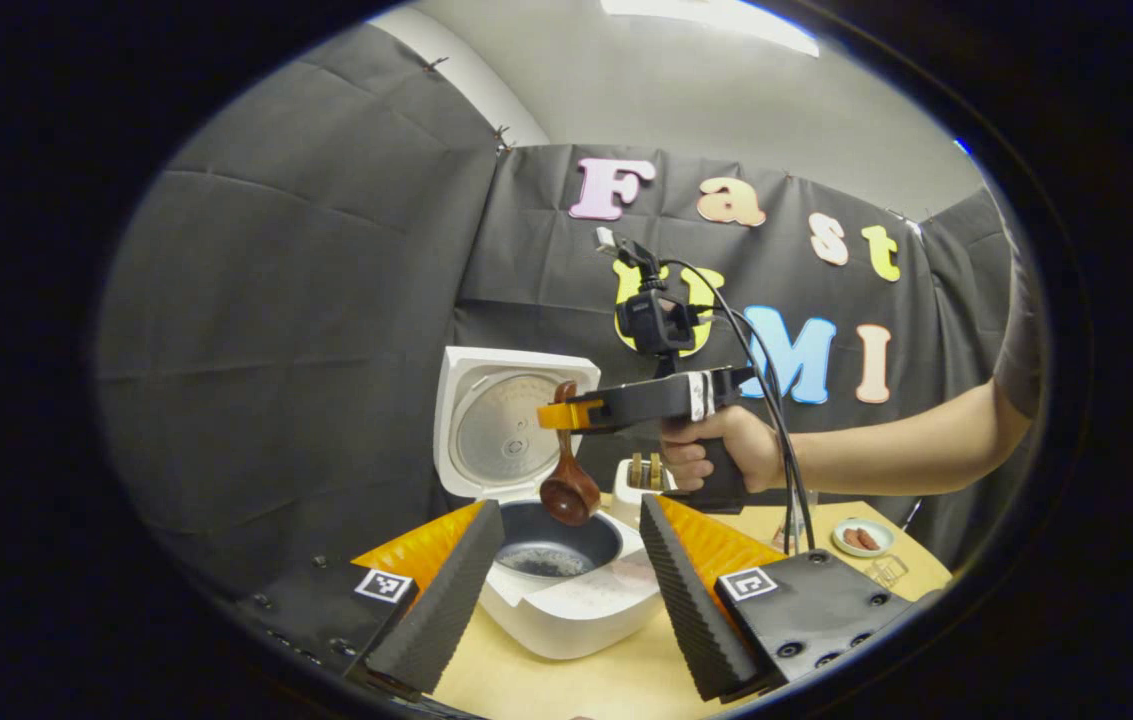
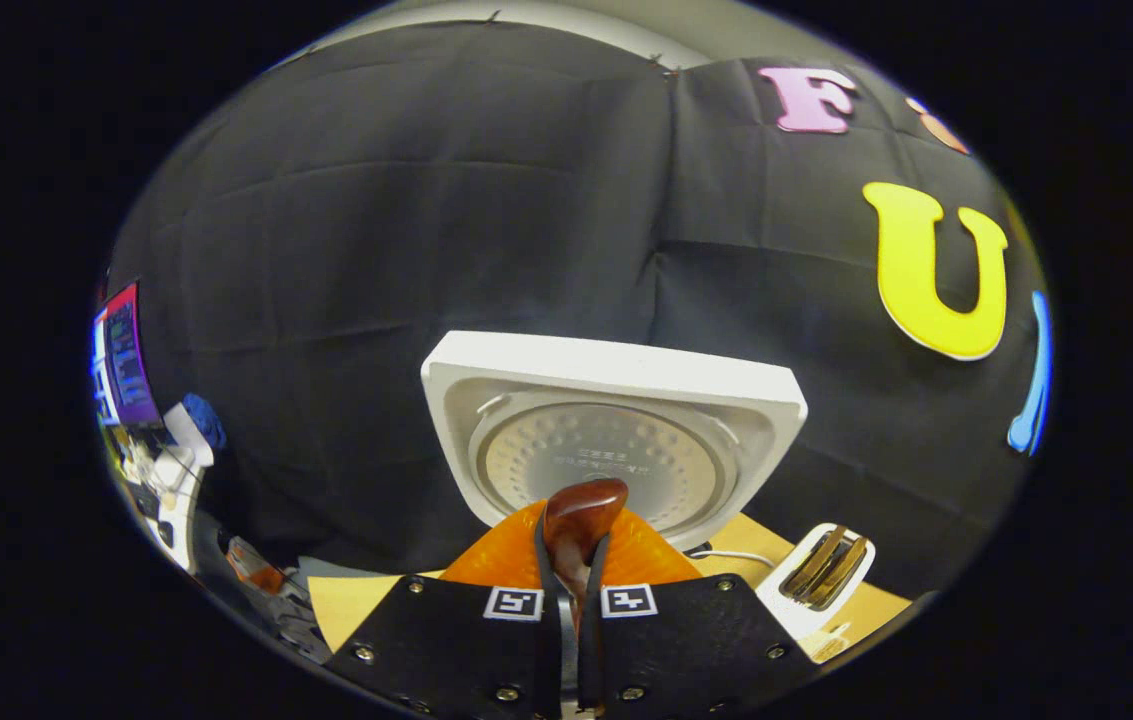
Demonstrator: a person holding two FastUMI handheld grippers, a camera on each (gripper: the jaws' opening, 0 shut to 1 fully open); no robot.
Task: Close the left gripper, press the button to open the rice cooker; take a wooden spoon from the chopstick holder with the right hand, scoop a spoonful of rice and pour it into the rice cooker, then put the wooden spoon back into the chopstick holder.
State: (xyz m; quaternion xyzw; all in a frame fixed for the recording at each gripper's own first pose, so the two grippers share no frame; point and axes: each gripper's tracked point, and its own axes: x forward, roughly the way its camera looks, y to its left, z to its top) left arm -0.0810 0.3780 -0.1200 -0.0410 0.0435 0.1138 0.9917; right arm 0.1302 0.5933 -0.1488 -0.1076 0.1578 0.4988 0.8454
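Left gripper view: the left gripper (image 1: 558,575) sits wide apart low over the table (image 1: 616,680), framing the rice cooker (image 1: 566,590), lid up. Above the pot, the right gripper (image 1: 566,412), in a hand (image 1: 726,450), pinches the wooden spoon (image 1: 569,480), bowl hanging down.

Right gripper view: its 2 fingers clamp the spoon's handle (image 2: 576,530); the chopstick holder (image 2: 816,580) stands right.

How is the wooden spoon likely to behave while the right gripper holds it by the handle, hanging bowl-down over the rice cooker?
The wooden spoon looks stiff: its handle stays straight under the bowl's weight. It is probably light, since the right gripper carries it by the top alone. The surface looks glossy, so it may slip or swing between the fingers above the rice cooker.
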